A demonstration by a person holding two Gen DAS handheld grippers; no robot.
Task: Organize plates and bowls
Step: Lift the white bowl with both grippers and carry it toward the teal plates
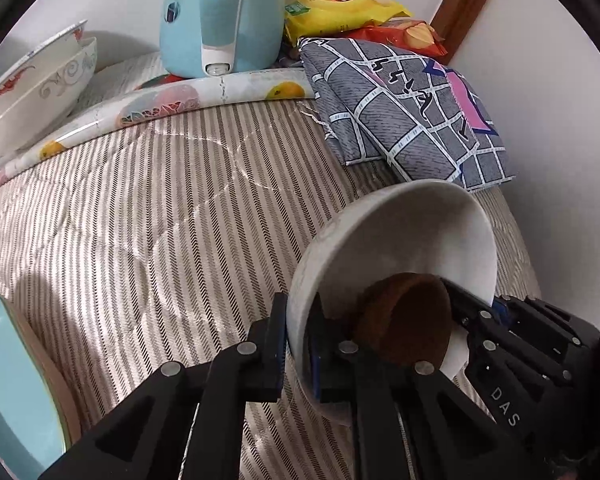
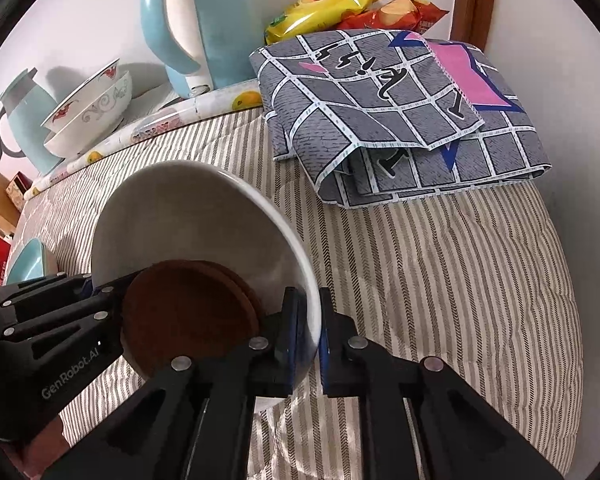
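A white bowl [image 1: 400, 232] [image 2: 188, 216] sits tilted over the striped quilted cover, with brown round dishes [image 1: 404, 320] [image 2: 188, 316] lying inside it. My left gripper [image 1: 296, 340] is shut on the bowl's rim, one finger inside and one outside. My right gripper [image 2: 311, 332] is shut on the opposite rim in the same way. Each wrist view shows the other gripper across the bowl: the right one [image 1: 512, 336] and the left one [image 2: 52, 320]. Two patterned white bowls [image 1: 36, 88] [image 2: 88, 112] are stacked at the back left.
A teal plate [image 1: 16, 380] [image 2: 28, 264] lies at the left edge. A light blue kettle [image 1: 220, 12] [image 2: 204, 24] stands at the back. Beside it are snack bags [image 1: 348, 4] [image 2: 332, 4] and a folded grey checked cloth [image 1: 404, 108] [image 2: 400, 116]. A teal jug [image 2: 24, 120] is at far left.
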